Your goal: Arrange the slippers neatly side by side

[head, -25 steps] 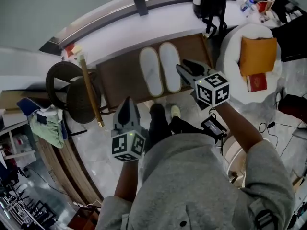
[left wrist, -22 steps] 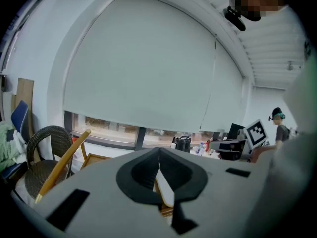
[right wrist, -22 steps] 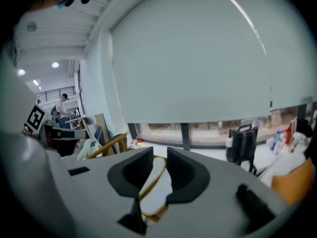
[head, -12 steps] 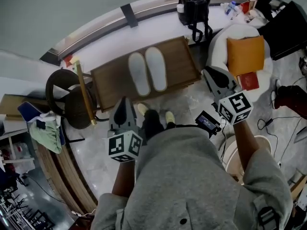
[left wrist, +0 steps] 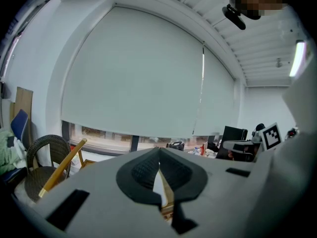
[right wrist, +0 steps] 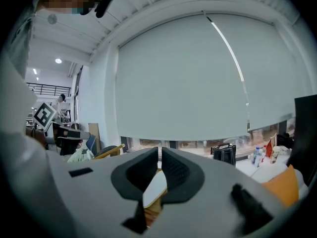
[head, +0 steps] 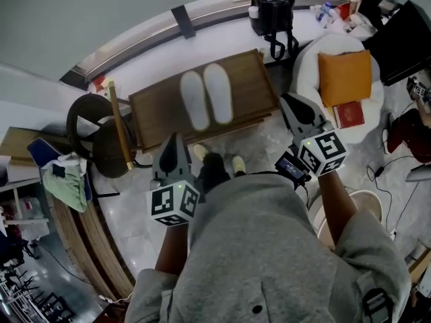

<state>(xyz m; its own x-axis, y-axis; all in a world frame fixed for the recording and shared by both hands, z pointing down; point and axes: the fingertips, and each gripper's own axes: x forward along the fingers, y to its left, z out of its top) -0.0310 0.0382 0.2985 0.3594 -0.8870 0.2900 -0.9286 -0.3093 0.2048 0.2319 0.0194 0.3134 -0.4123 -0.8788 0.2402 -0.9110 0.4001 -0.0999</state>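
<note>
Two white slippers (head: 194, 101) (head: 218, 94) lie side by side, soles up or flat, on a low brown wooden table (head: 155, 113). My left gripper (head: 171, 141) hangs near the table's front edge, short of the slippers, shut with nothing in it. My right gripper (head: 288, 102) is off the table's right end, clear of the slippers, also shut and empty. In the left gripper view the pads (left wrist: 143, 170) meet, with a white sliver of slipper (left wrist: 159, 190) behind them. The right gripper view shows closed pads (right wrist: 176, 170) and a slipper (right wrist: 156, 186) beyond.
A wicker chair (head: 94, 132) and a leaning wooden stick (head: 120, 132) stand left of the table. A black bag (head: 273, 11) sits behind it. At the right is a white round seat (head: 323, 59) with an orange cushion (head: 345, 76) and a red book (head: 350, 114). The person's feet (head: 215, 163) are by the table's front.
The right gripper has drawn back from beside the right slipper to the table's right end and its jaws have closed. The left gripper has hardly moved.
</note>
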